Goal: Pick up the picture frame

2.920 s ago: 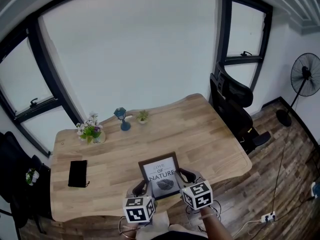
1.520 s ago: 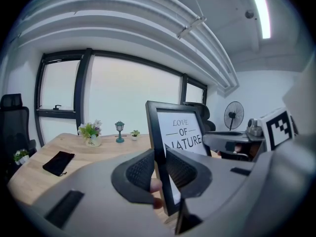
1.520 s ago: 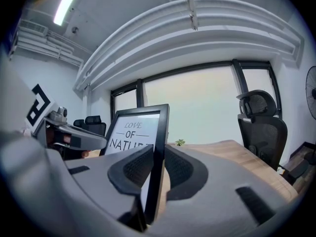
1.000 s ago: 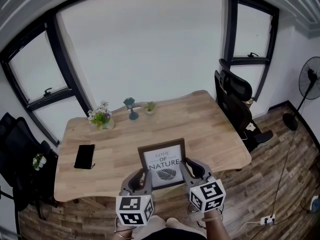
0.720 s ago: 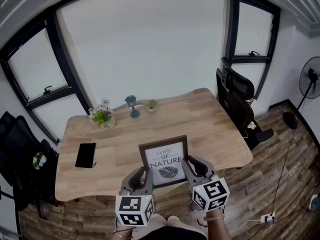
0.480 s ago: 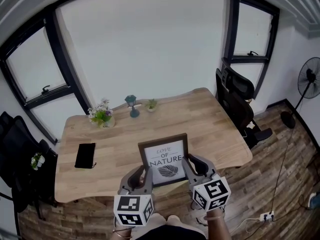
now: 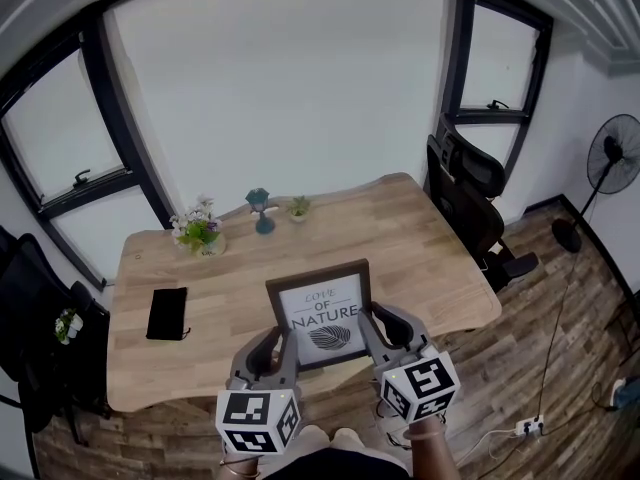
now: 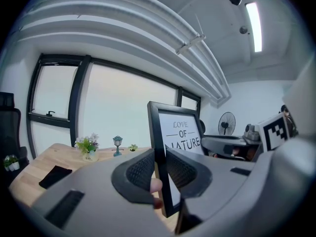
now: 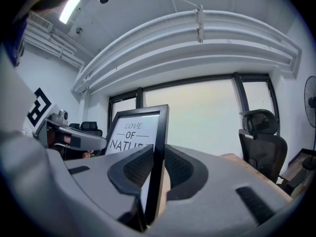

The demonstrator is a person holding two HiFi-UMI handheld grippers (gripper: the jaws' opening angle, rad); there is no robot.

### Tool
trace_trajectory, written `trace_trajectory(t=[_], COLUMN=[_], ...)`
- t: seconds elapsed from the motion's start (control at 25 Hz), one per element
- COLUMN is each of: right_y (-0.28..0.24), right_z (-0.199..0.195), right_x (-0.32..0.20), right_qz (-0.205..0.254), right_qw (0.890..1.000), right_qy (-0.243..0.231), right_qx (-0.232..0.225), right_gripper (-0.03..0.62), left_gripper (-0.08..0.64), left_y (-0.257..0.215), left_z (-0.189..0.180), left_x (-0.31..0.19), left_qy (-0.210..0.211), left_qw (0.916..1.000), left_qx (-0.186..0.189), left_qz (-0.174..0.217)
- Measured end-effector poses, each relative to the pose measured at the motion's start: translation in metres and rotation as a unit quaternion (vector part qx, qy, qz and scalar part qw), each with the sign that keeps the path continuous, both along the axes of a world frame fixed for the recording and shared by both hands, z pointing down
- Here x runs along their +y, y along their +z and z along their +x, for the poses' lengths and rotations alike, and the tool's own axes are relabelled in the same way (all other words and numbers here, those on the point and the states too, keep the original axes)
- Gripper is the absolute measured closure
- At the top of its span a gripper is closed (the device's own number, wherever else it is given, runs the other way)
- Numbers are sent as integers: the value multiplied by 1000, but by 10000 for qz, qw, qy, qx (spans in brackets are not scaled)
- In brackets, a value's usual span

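- Raised and drawn nearer since the earlier frames, the picture frame (image 7: 319, 313) stands upright over the near edge of the surface (image 7: 430, 258), at 6 o'clock in the head view. Its "LOVE OF NATURE" print faces the person.
- The left tool (image 8: 159, 168) is clamped on the frame's left edge, low down, with a pad against each face.
- The right tool (image 9: 156, 169) grips the right edge the same way.
- From the frame, well apart on the surface: black case (image 7: 166, 313) at 9 o'clock, flowers (image 7: 196, 230) at 10, blue lantern (image 7: 260, 208) at 11, small plant (image 7: 298, 207) at 12.
- An office chair (image 7: 465, 193) stands beside the surface at 2 o'clock, with a fan (image 7: 610, 153) farther out the same way.
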State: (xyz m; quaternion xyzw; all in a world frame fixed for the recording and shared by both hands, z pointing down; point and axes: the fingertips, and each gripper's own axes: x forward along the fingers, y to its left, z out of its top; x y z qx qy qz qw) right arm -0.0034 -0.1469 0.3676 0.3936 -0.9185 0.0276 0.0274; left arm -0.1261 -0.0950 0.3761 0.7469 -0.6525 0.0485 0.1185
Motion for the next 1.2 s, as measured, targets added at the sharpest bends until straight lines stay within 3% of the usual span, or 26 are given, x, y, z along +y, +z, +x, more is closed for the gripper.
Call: trace_trajectory(t=[1.2], right_y=[-3], right_z=[-67], right_x=[-8], right_qz=[77], right_qw=[9996], right_qy=[228], right_qx=[174], right_gripper=[522], left_gripper=[495], left_y=[-1], left_z=[-68], left_x=[-10], left_qy=[123], left_qw=[9993], left_qx=[348], left_qz=[63])
